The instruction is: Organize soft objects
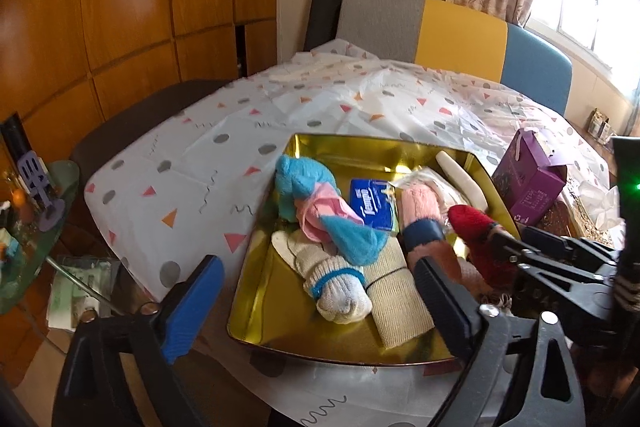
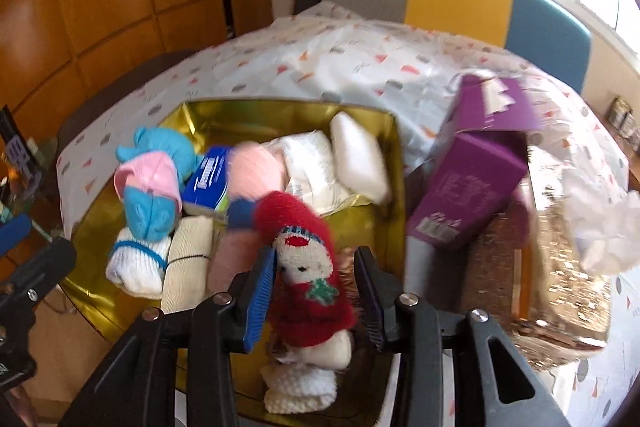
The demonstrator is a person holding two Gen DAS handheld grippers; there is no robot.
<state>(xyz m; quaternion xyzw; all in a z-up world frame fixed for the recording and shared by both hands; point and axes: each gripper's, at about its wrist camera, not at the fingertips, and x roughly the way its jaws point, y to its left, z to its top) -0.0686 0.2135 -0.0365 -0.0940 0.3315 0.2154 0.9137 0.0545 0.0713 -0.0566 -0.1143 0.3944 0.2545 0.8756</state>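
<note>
Lying in a gold tray [image 2: 394, 163] on the worktop [image 1: 280, 107]: red sock [image 2: 308, 267] with a snowman face, sitting between the pads of the right tongs [image 2: 316, 291], left pad just beside it, right pad a little apart, not clamping. Standing wide apart and holding nothing: left tongs [image 1: 316, 291], hovering over the tray's near edge, above a white sock [image 1: 340, 291] and a beige bandage roll [image 1: 396, 291]. Resting beside the tray: purple box [image 2: 472, 187].
</note>
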